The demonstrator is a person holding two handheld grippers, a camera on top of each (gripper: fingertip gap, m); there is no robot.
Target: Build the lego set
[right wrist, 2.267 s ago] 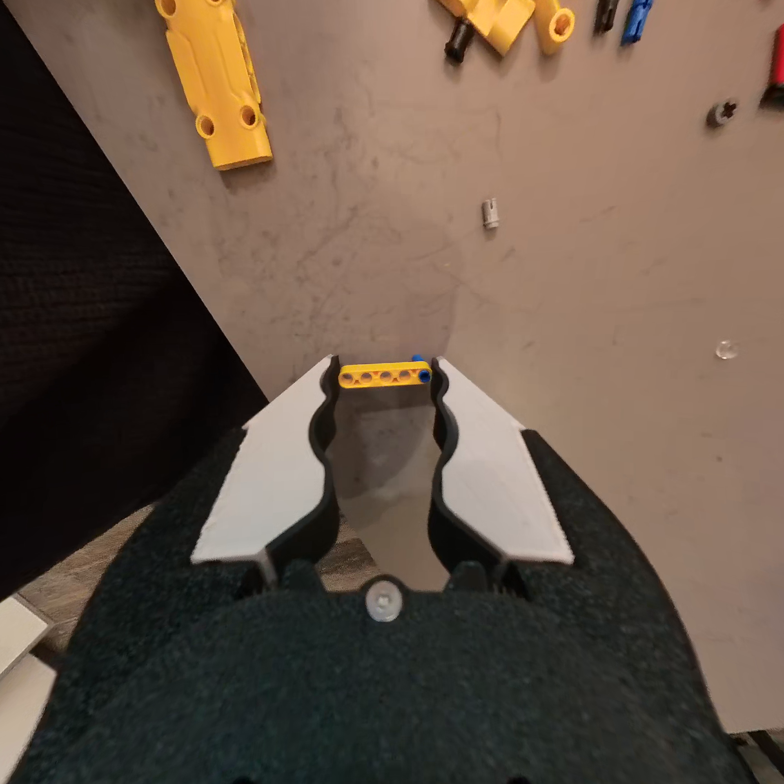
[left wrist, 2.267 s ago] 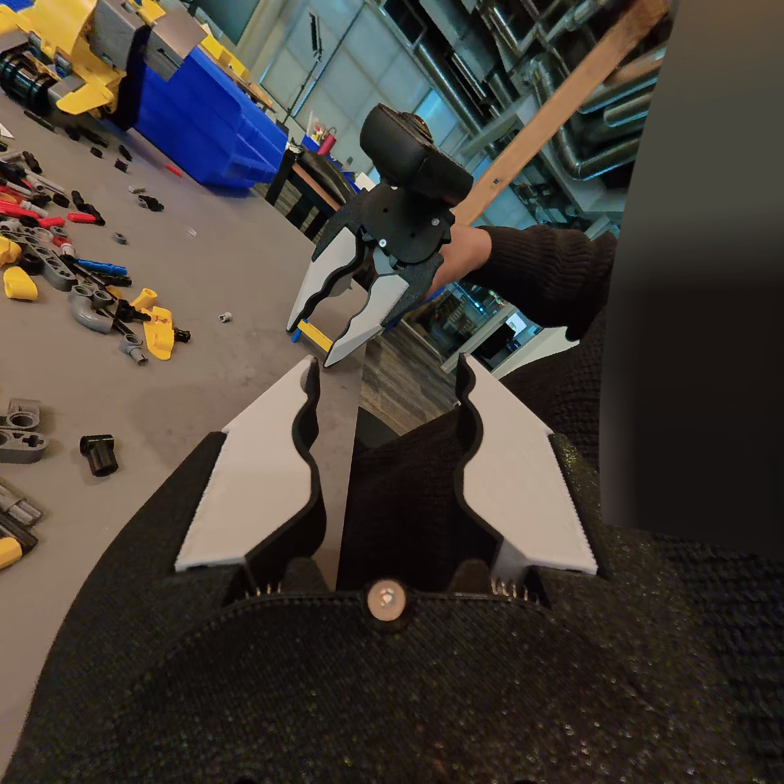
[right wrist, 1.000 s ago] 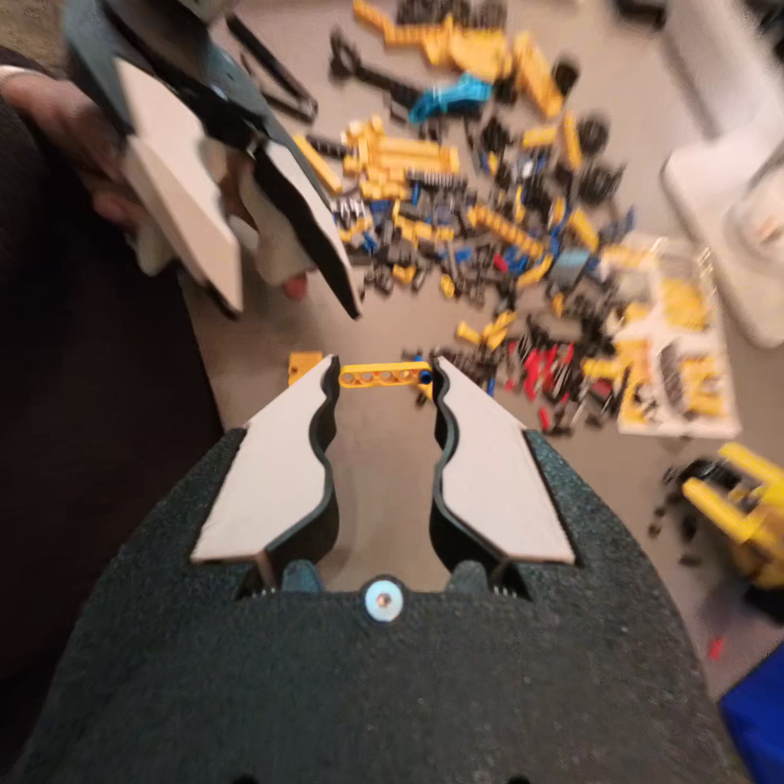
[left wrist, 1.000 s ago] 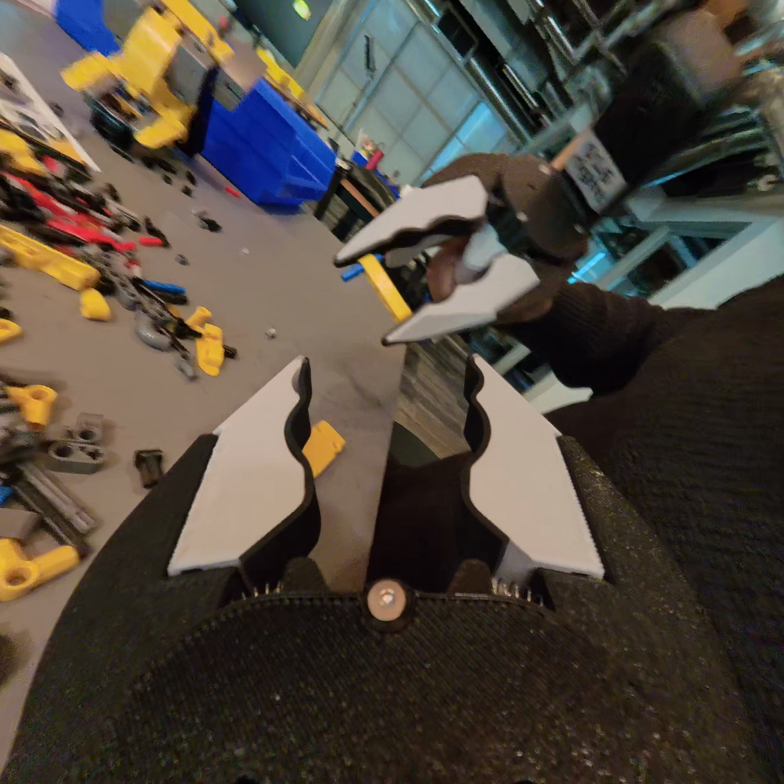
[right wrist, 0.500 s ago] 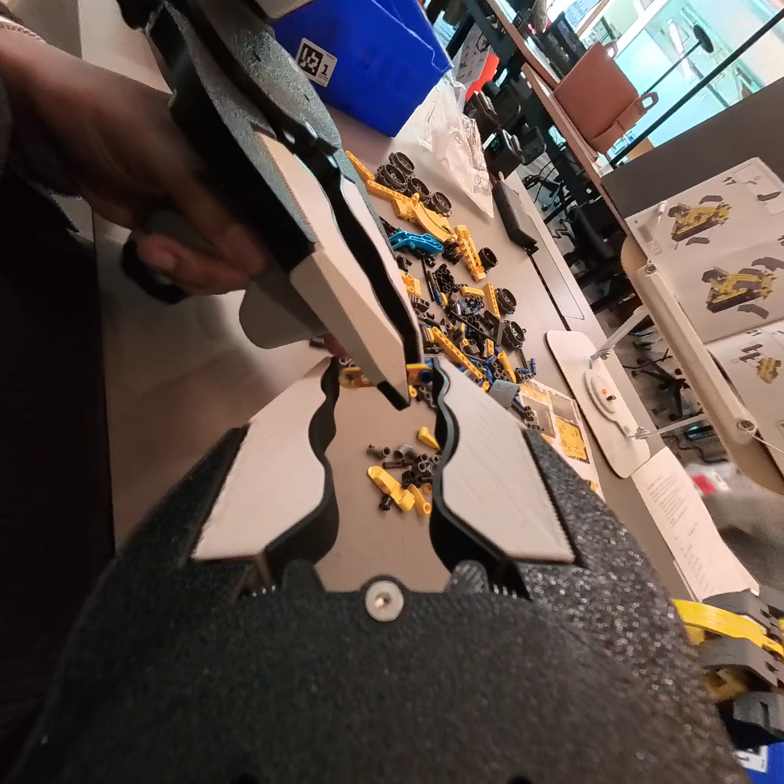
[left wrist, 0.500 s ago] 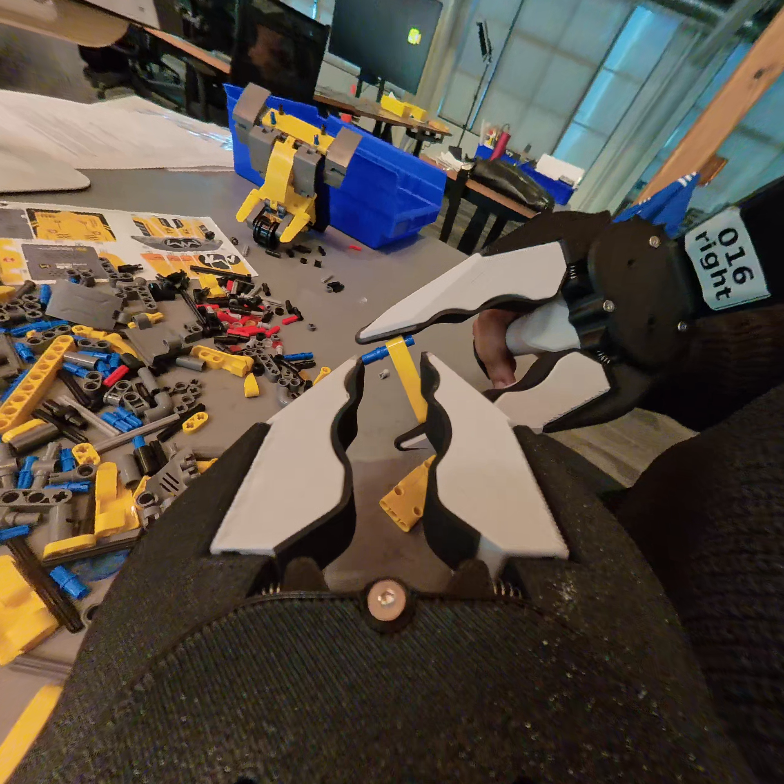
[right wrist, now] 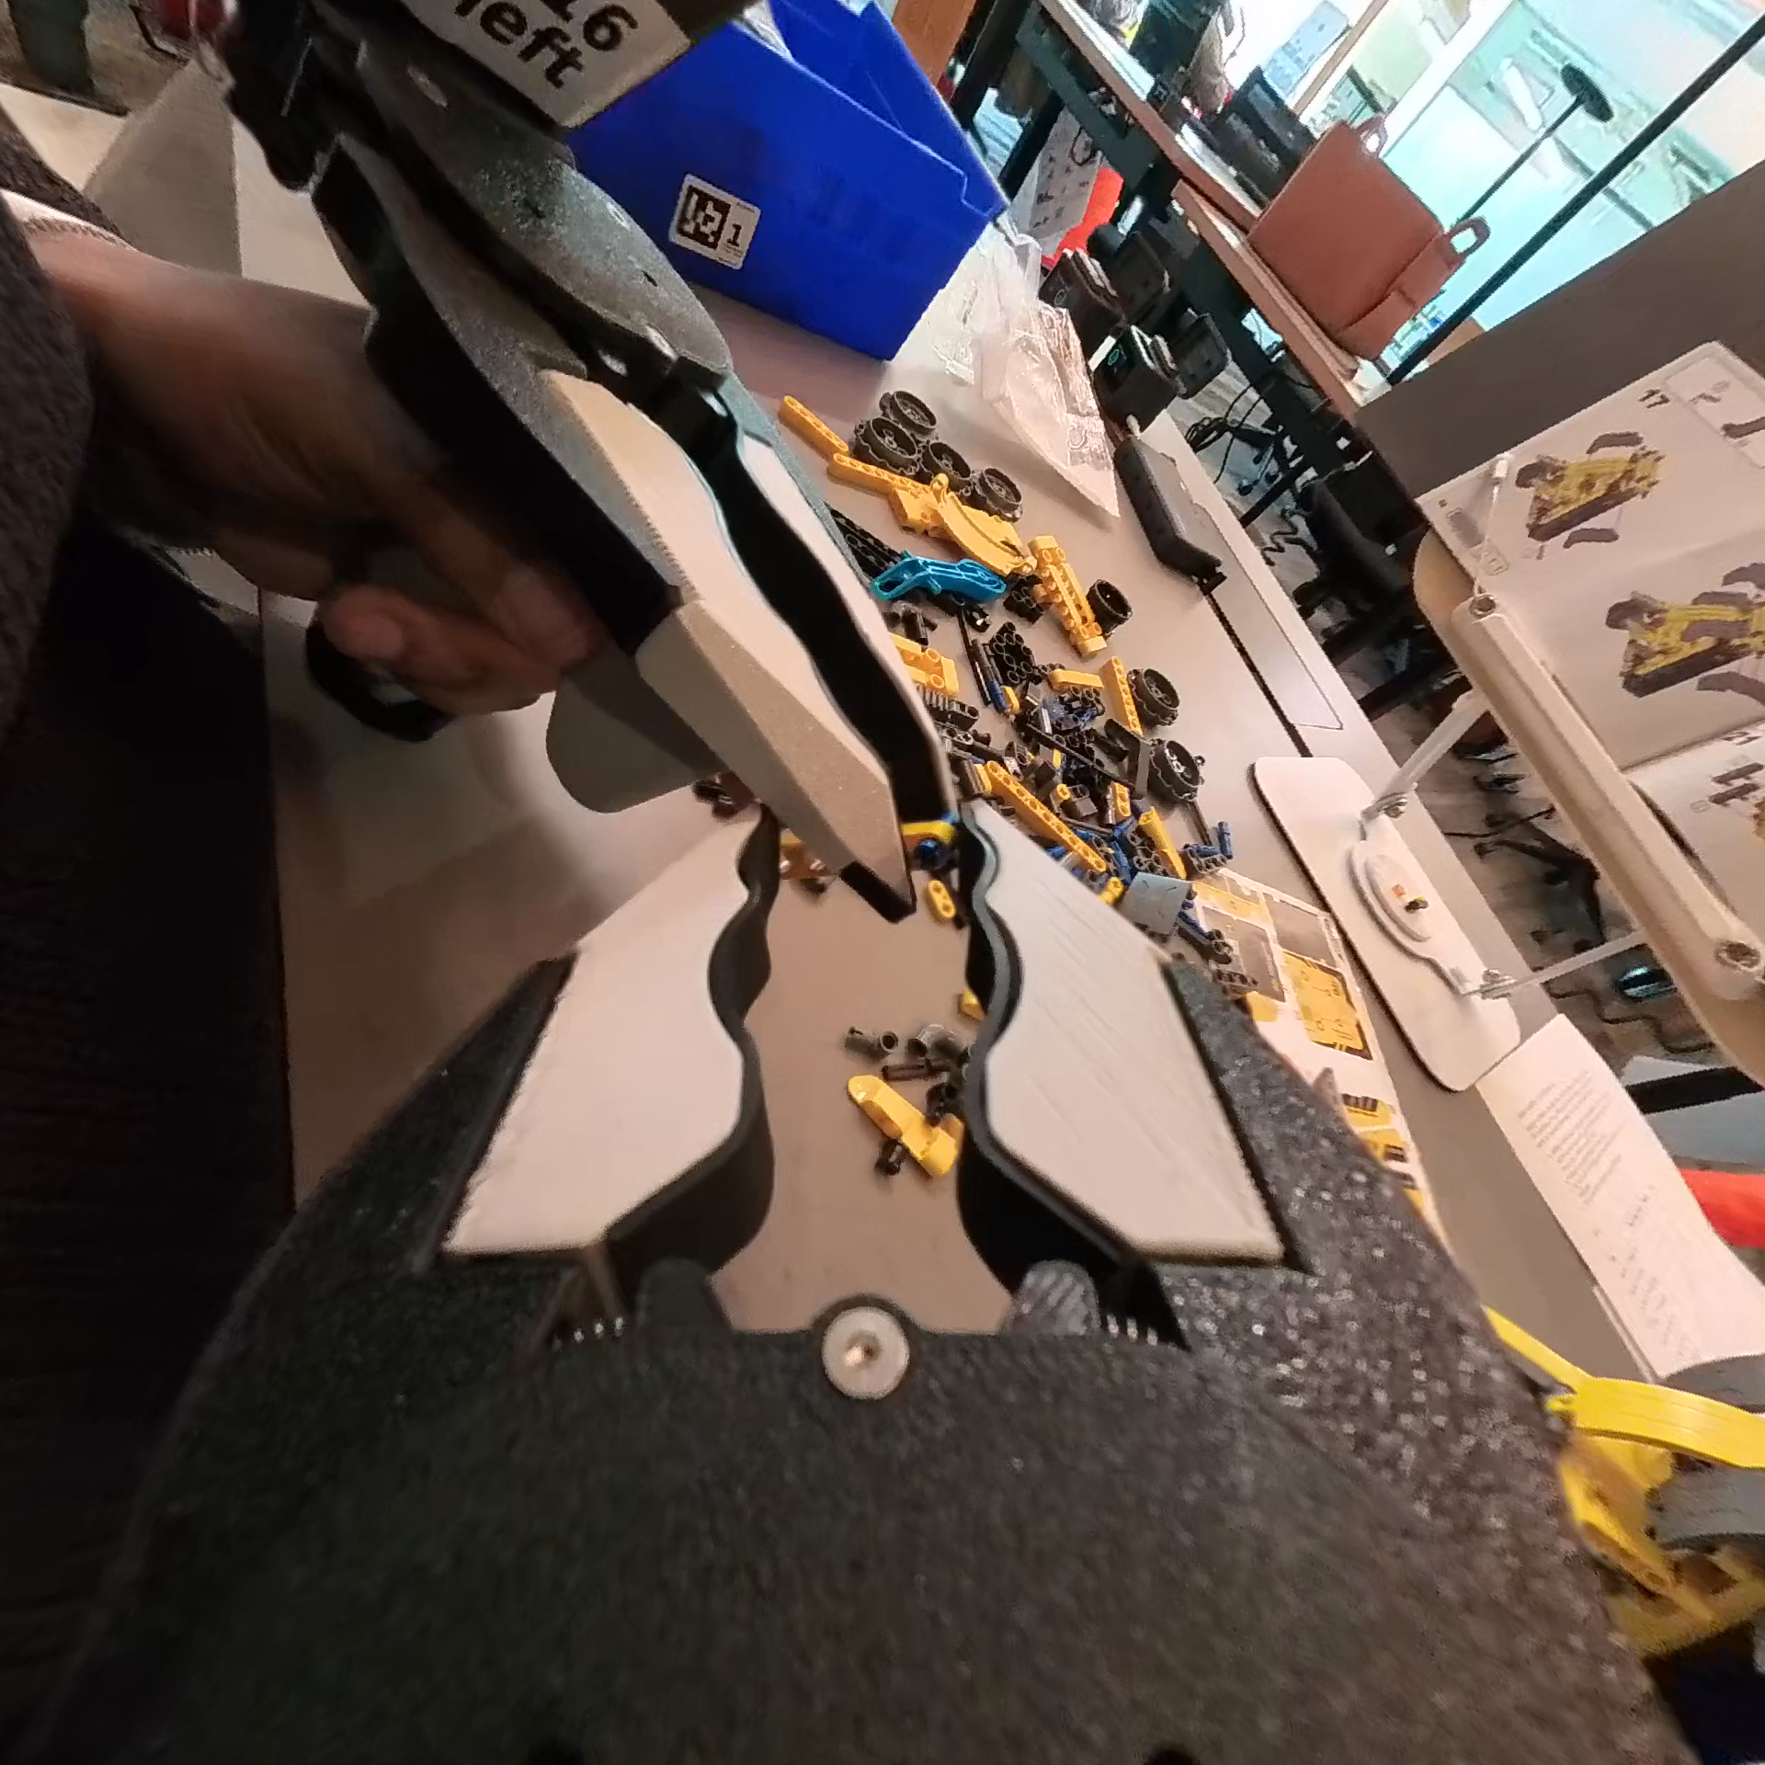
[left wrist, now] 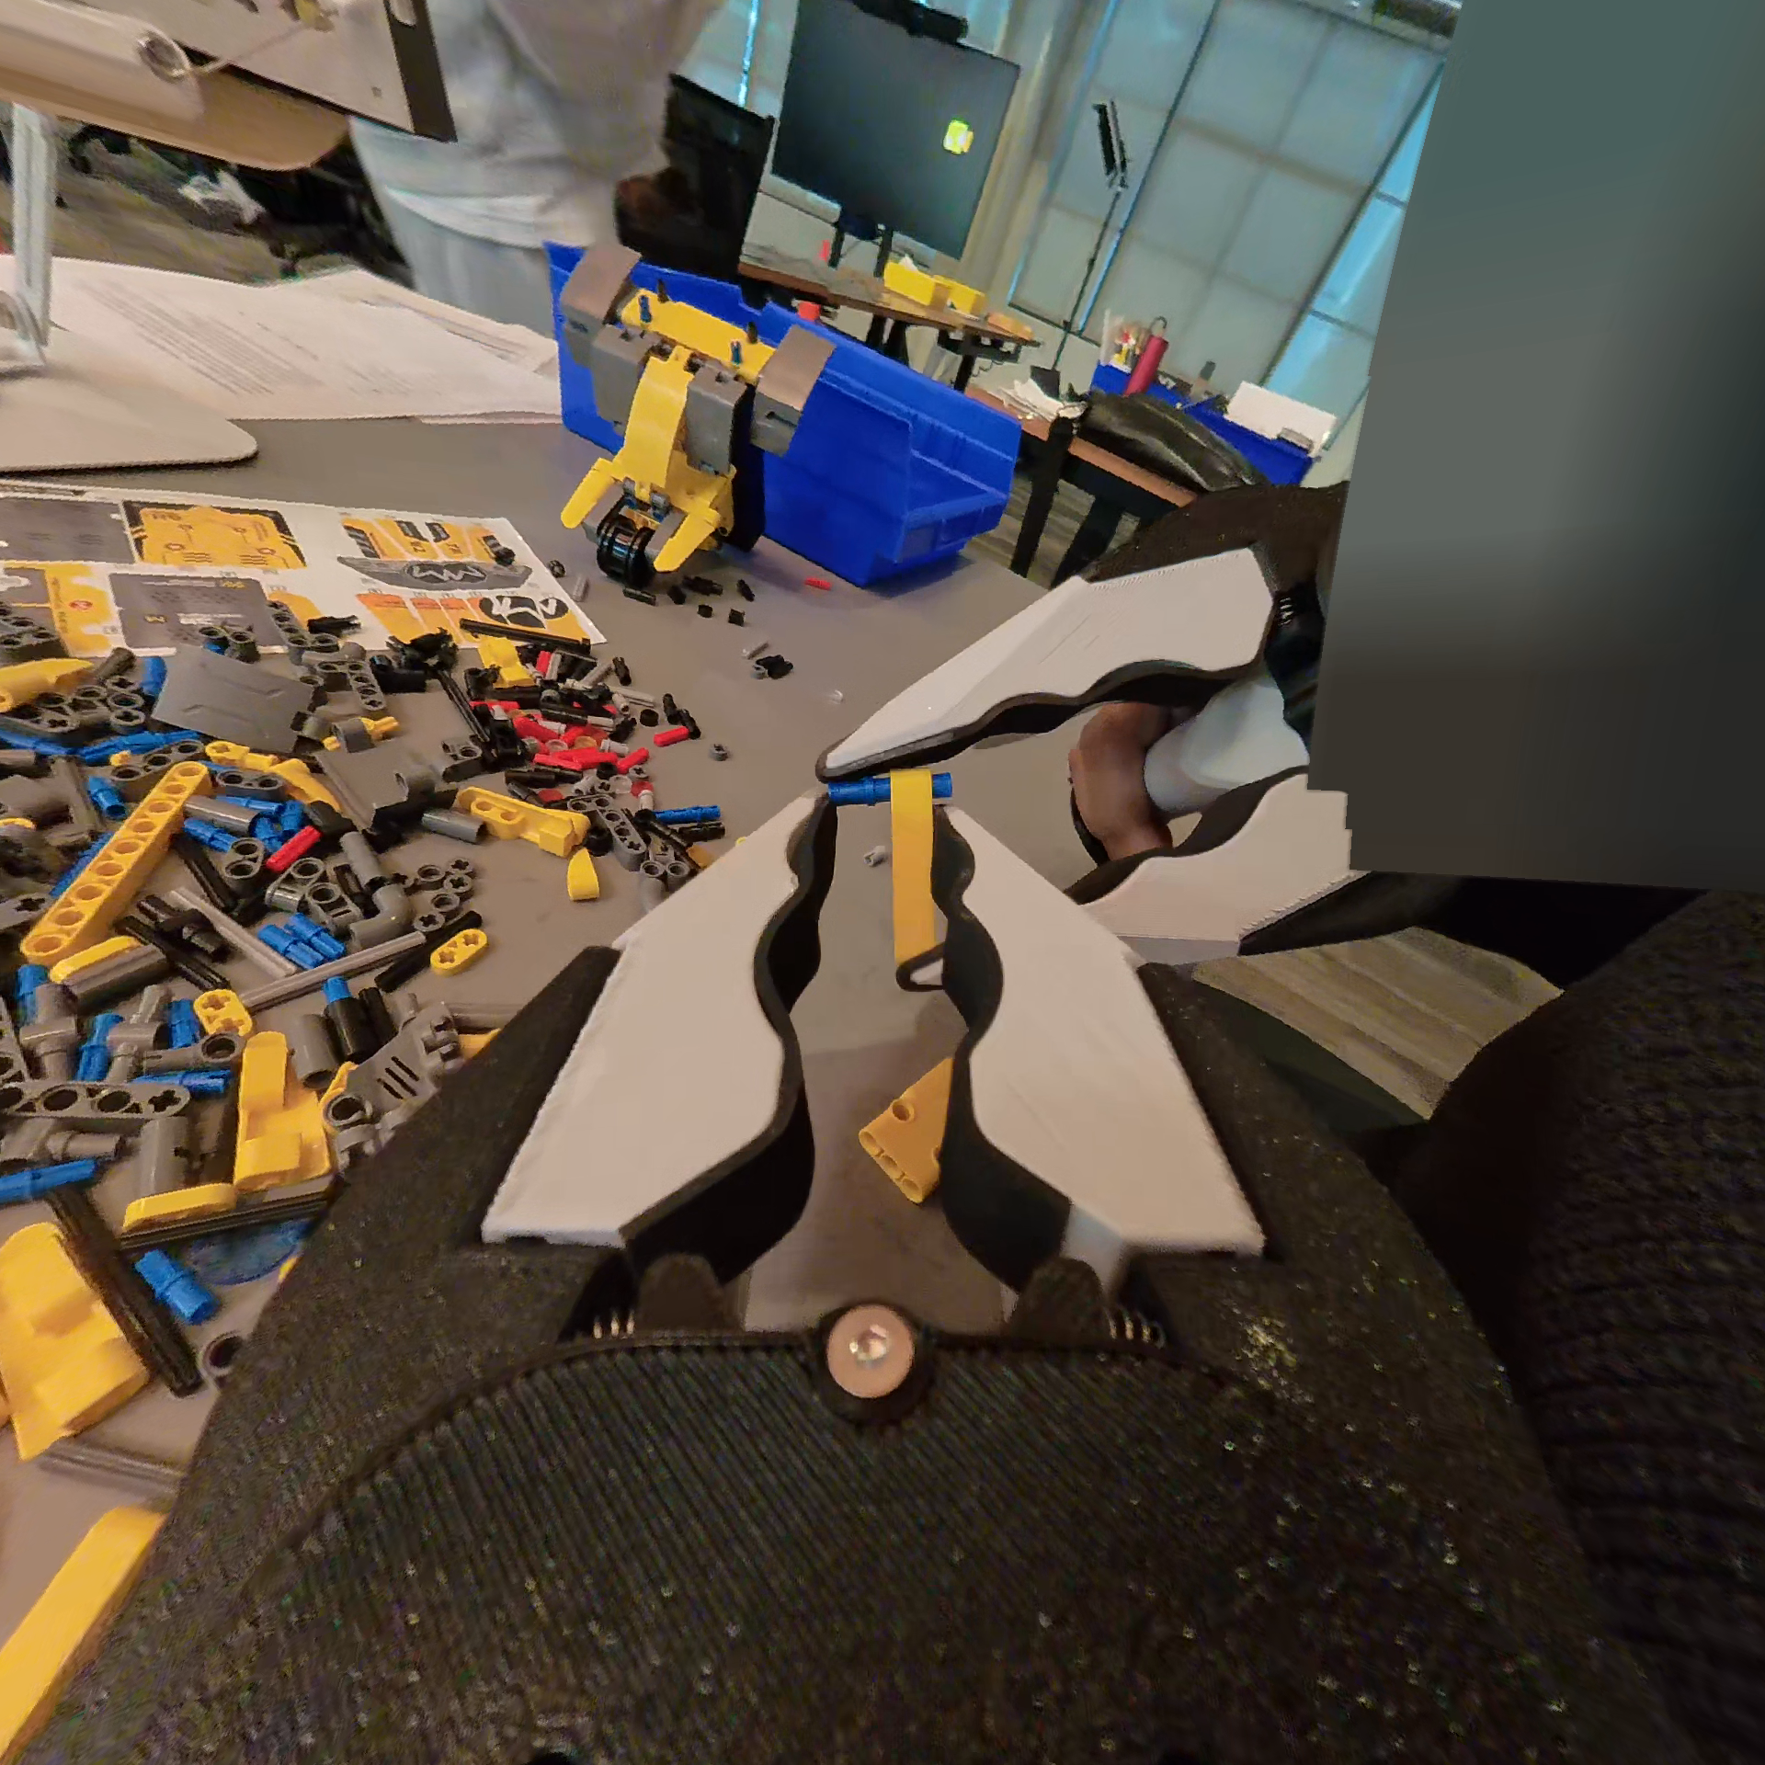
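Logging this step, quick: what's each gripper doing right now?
Left gripper: closing around the yellow beam; contact cannot be told.
Right gripper: shut on the yellow beam, end to end.

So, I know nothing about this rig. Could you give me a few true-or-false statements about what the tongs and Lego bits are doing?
1. The right tongs grip a thin yellow beam. True.
2. A blue pin sits through one end of that beam. True.
3. The left tongs are spread wide, far from the beam. False: their tips are close together, flanking the blue pin.
4. The blue bin stands on the floor. False: it is on the grey table.
5. The loose pieces are sorted into trays. False: they lie scattered on the table.
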